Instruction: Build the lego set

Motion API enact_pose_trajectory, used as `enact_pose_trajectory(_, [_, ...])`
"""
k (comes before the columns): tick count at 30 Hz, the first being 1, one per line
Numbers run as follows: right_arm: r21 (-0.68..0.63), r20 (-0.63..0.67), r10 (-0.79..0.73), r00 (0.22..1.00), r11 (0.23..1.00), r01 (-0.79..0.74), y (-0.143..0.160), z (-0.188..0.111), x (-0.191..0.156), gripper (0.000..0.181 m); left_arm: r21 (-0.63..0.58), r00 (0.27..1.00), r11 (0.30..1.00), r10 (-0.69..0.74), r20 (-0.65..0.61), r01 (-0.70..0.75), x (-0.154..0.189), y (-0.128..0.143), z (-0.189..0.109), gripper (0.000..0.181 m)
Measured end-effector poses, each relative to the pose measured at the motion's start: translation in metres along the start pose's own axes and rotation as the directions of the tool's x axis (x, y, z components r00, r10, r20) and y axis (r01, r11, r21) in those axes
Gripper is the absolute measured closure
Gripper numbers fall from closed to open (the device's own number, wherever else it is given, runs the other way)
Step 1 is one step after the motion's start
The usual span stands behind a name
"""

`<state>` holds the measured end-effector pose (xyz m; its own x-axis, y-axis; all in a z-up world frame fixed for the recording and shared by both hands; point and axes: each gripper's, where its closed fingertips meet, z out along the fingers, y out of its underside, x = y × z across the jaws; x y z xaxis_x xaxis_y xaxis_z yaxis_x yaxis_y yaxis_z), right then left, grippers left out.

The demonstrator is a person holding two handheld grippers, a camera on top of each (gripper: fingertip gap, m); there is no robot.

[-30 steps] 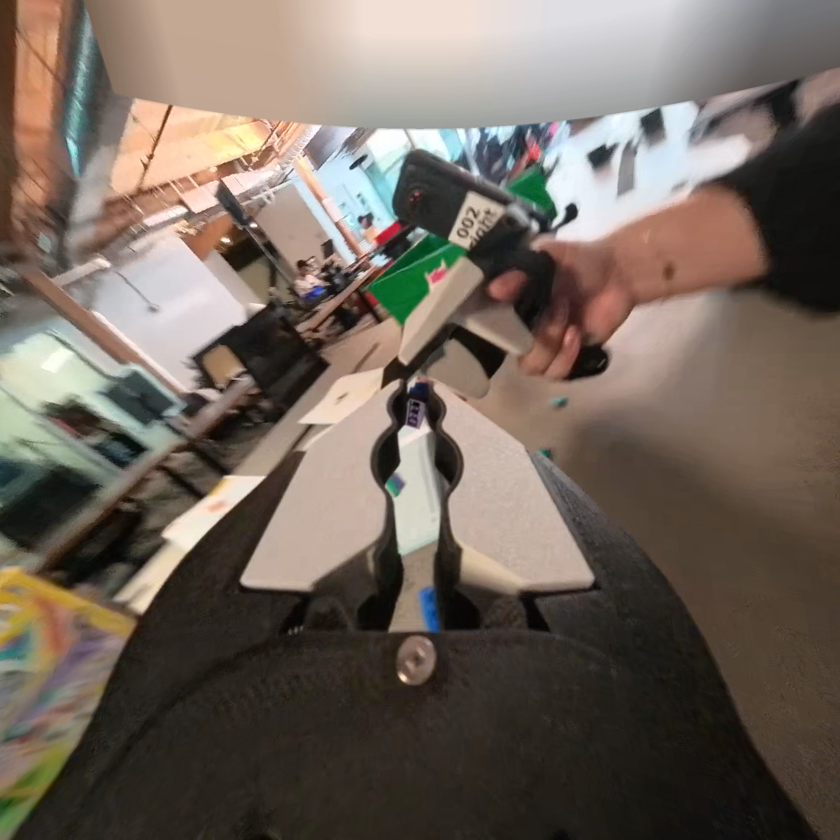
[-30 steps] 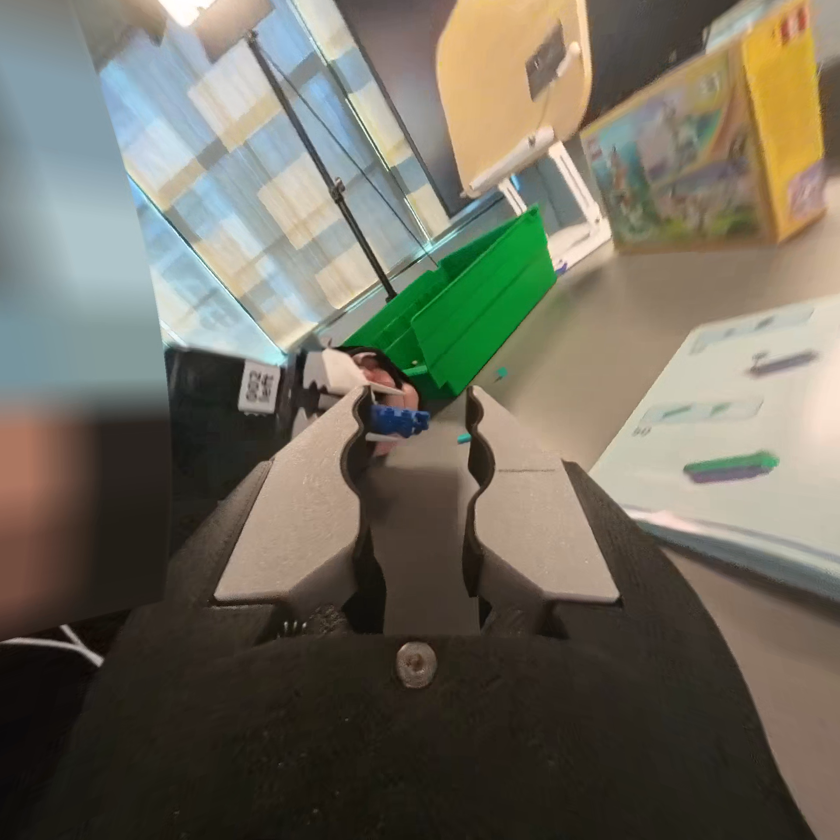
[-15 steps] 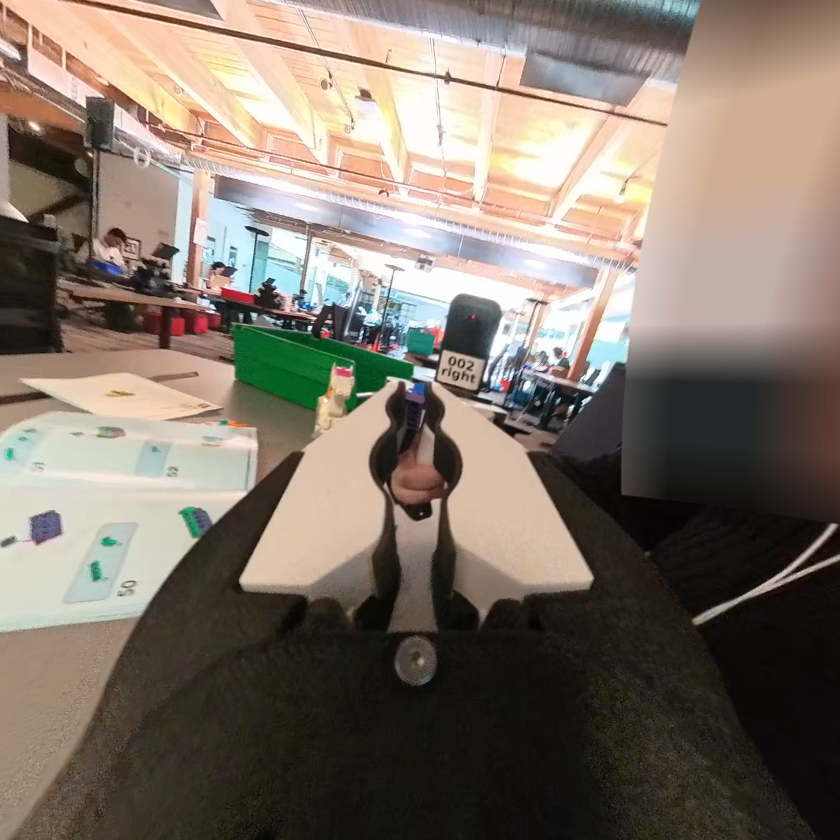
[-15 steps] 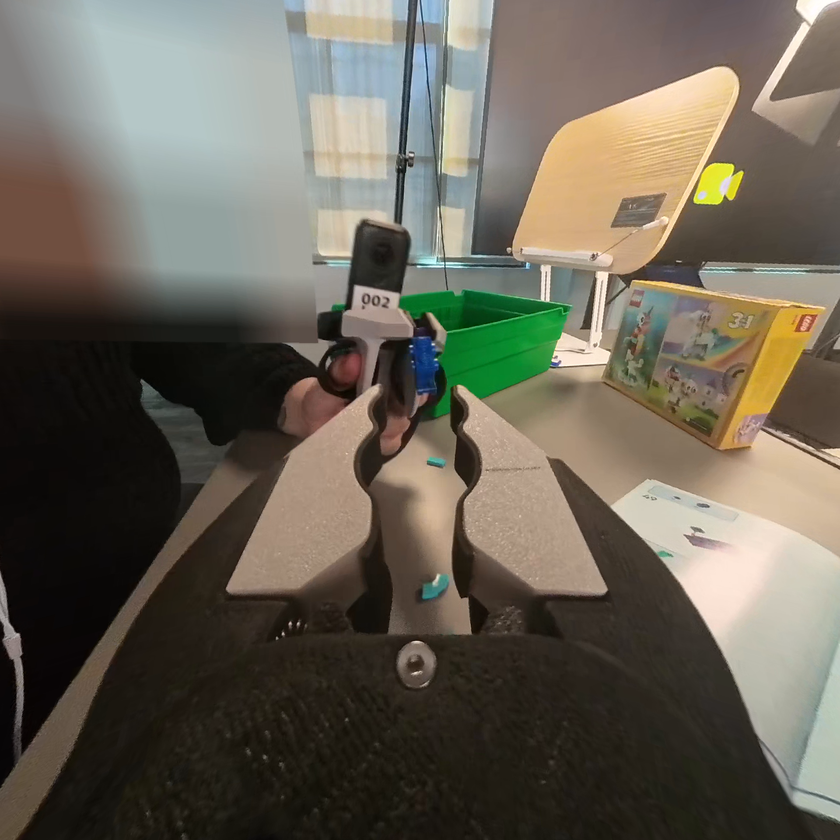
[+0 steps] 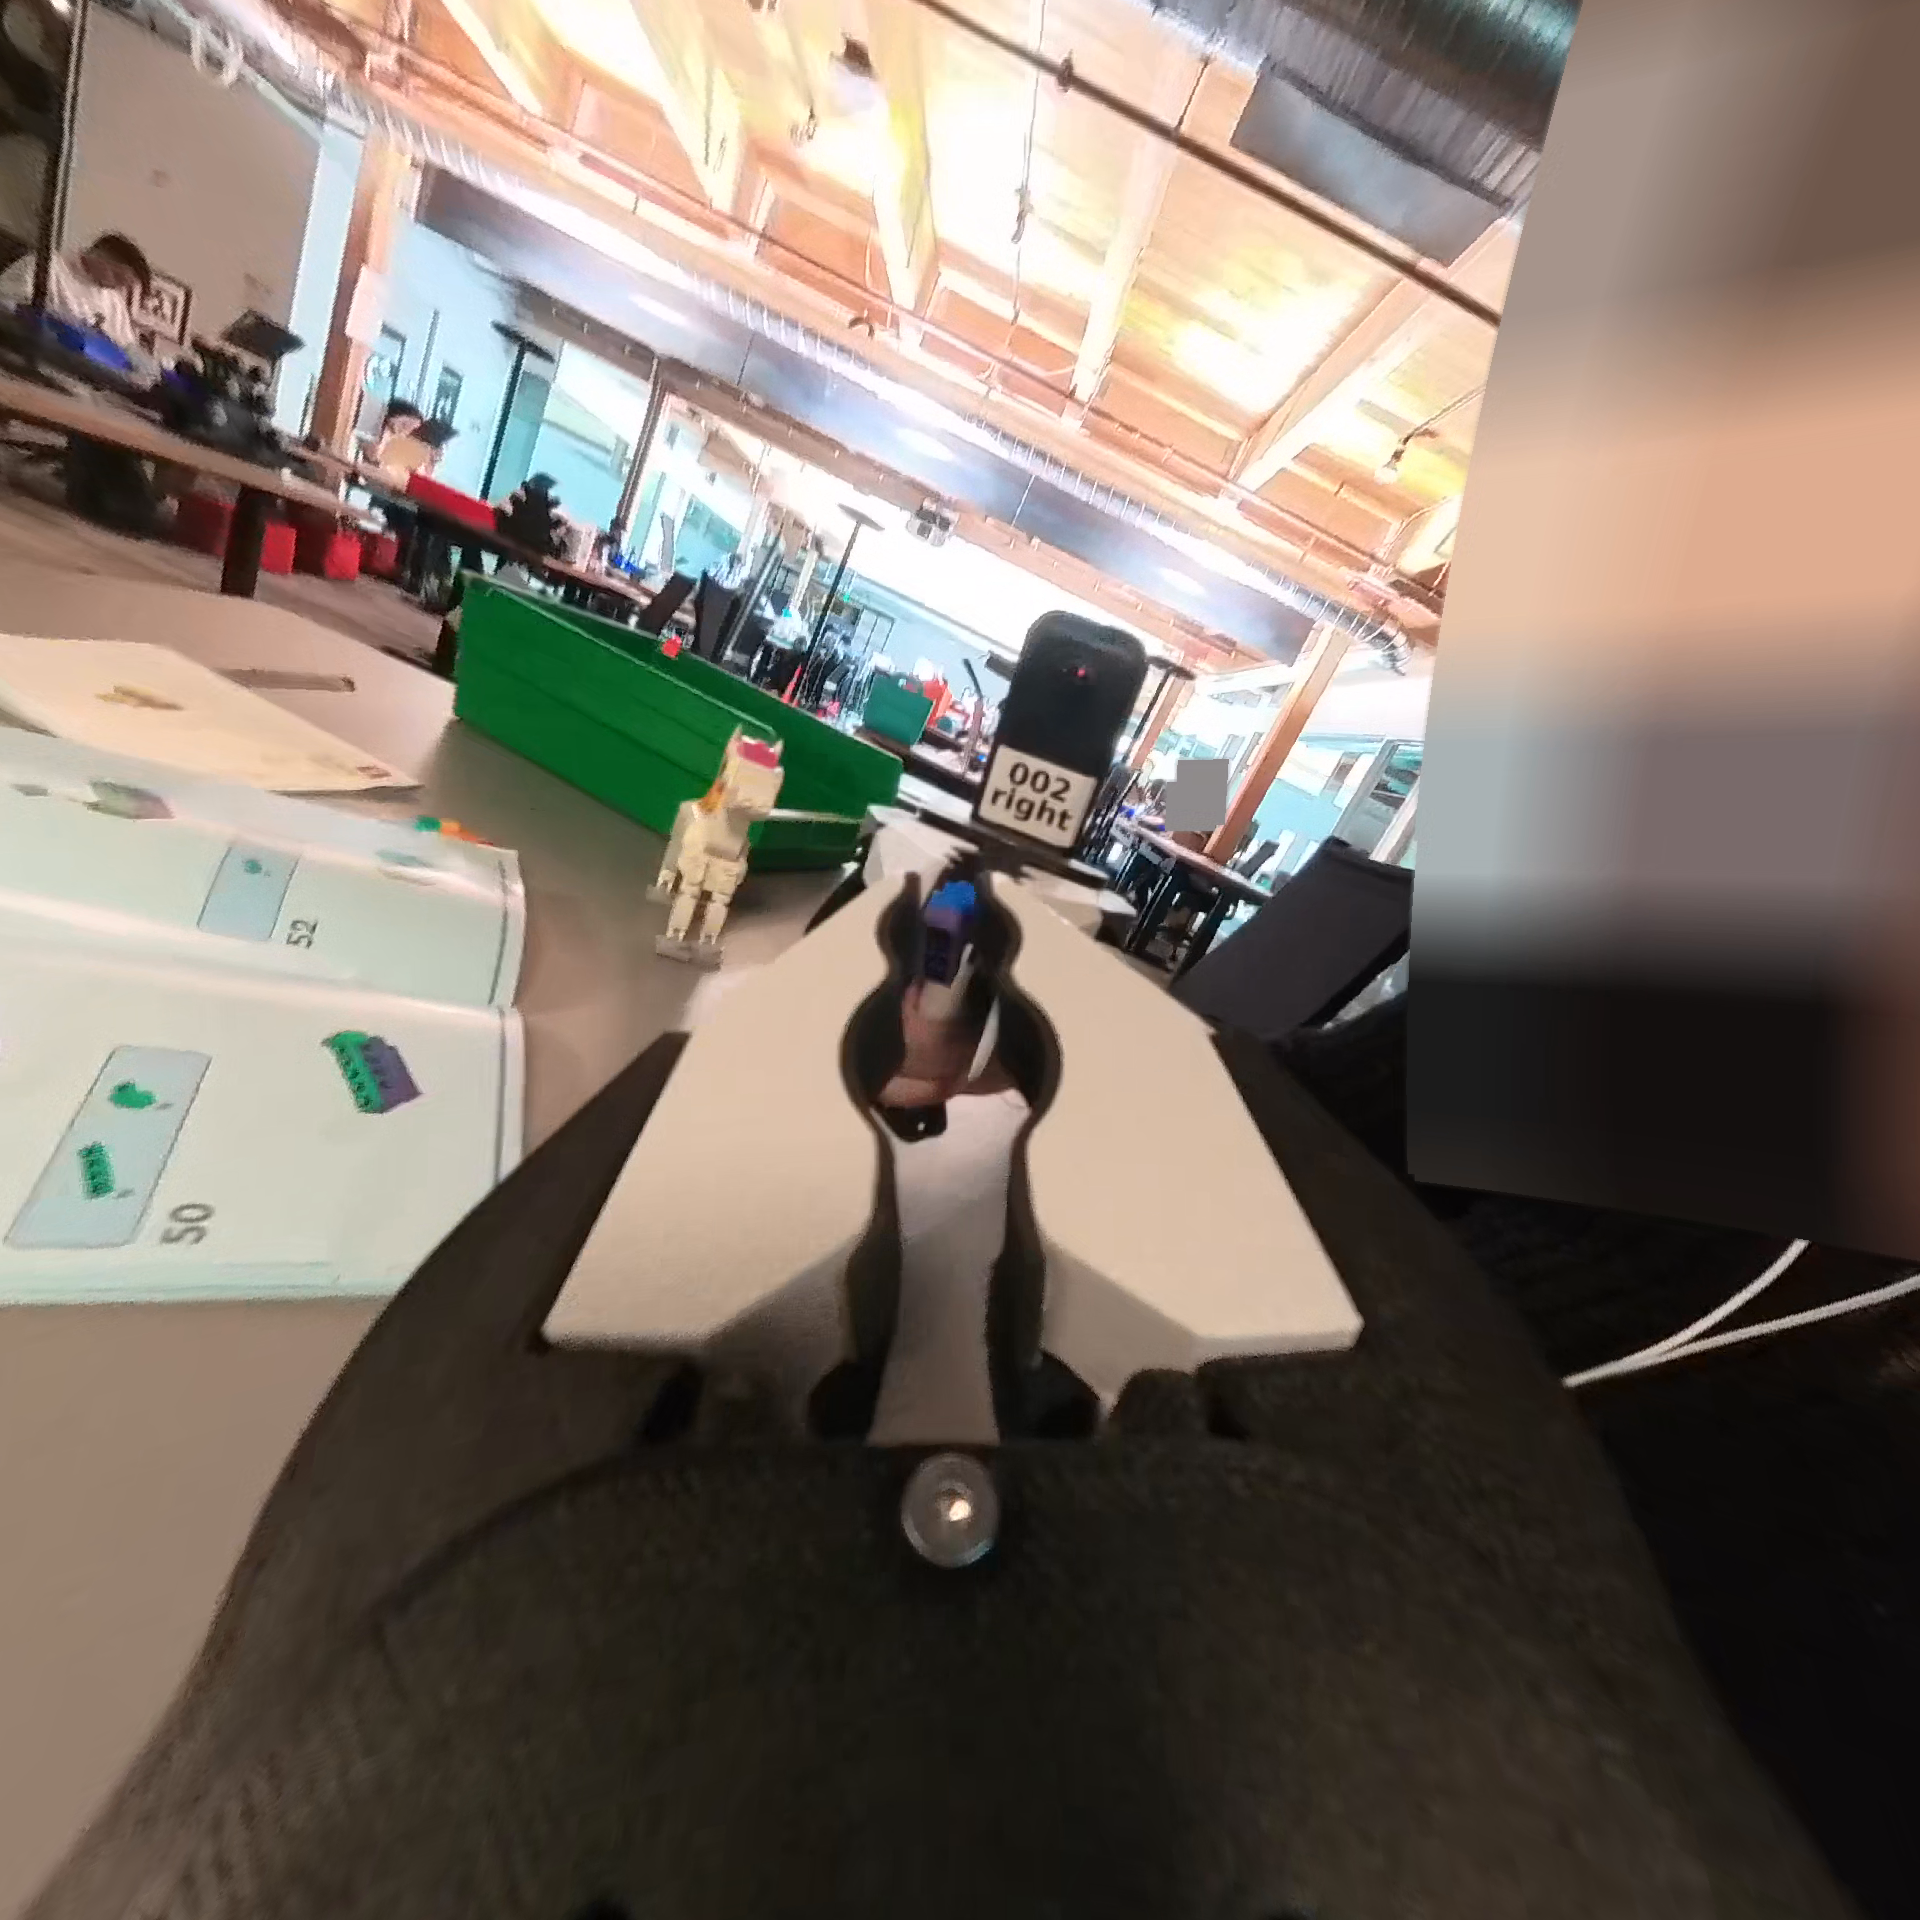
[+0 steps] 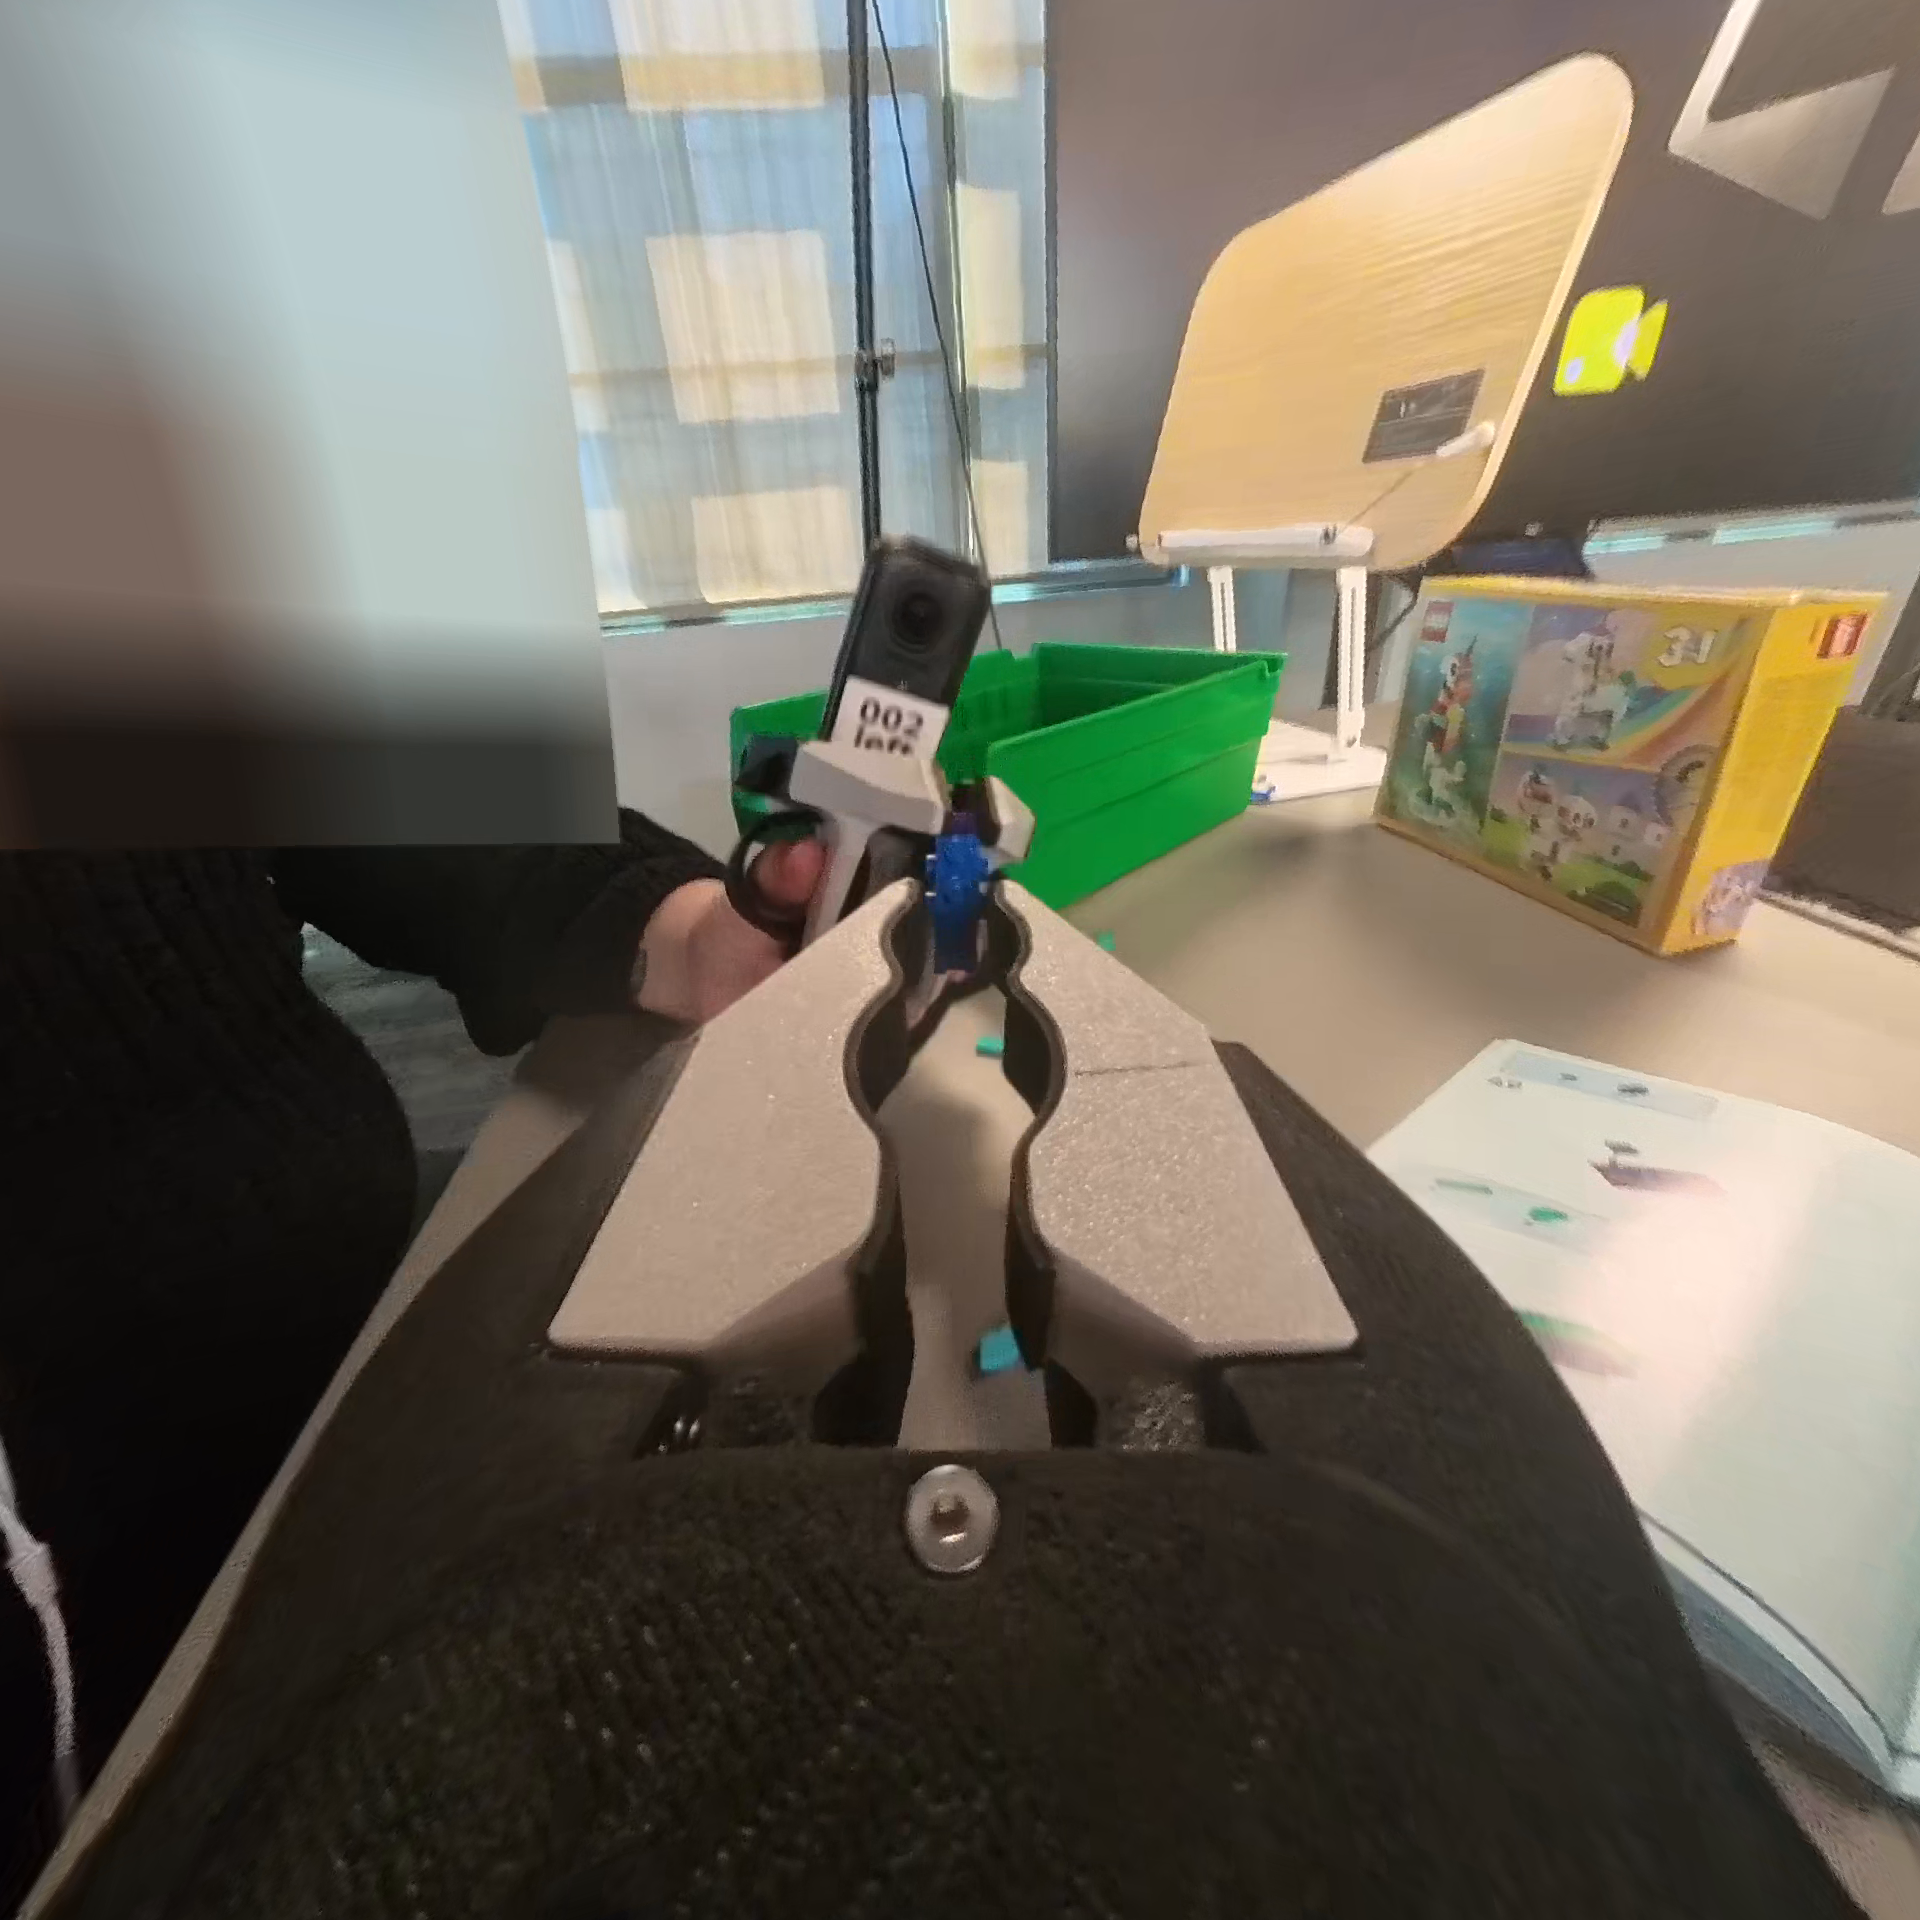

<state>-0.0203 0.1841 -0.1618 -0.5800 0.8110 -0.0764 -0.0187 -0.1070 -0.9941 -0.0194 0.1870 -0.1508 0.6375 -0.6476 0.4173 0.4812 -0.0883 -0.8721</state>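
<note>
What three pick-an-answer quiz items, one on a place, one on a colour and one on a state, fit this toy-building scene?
1. The white toy animal stands:
A. inside the bin
B. on the table before the green bin
C. on the booklet

2. The toy box is mostly:
A. yellow
B. red
C. black

3. The left claw:
A. lies on the table
B. gapes wide, holding nothing
C. pinches a small blue and purple piece

Answers: 1 B, its feet rest on bare tabletop; 2 A, yellow top and side; 3 C, the piece sits between its tips.
</note>
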Motion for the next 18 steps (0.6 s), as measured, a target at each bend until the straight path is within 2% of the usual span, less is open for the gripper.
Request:
enact_pose_trajectory(3, [-0.139, -0.056, 0.018, 0.998, 0.99, -0.026, 0.017, -0.008, 0.016, 0.172, -0.064, 0.99, 0.998, 0.007, 0.143, 0.002, -0.027, -0.005, -0.008, 0.16])
enact_pose_trajectory(6, [-0.301, -0.098, 0.058, 0.994, 0.95, -0.085, 0.041, -0.02, 0.03, 0.172, -0.246, 0.959, 0.969, 0.08, 0.274, -0.01, -0.053, 0.009, -0.019, 0.156])
enact_pose_trajectory(8, [-0.398, -0.126, 0.09, 0.988, 0.908, -0.133, 0.059, -0.028, 0.036, 0.172, -0.38, 0.927, 0.925, 0.162, 0.338, -0.023, -0.067, 0.021, -0.028, 0.156])
enact_pose_trajectory(12, [-0.493, -0.157, 0.101, 0.982, 0.854, -0.167, 0.081, -0.036, 0.043, 0.172, -0.631, 0.898, 0.776, 0.28, 0.34, -0.003, -0.079, 0.054, -0.05, 0.154])
enact_pose_trajectory(18, [-0.537, -0.166, 0.076, 0.983, 0.829, -0.155, 0.091, -0.037, 0.045, 0.172, -0.767, 0.899, 0.64, 0.316, 0.304, 0.034, -0.082, 0.084, -0.064, 0.154])
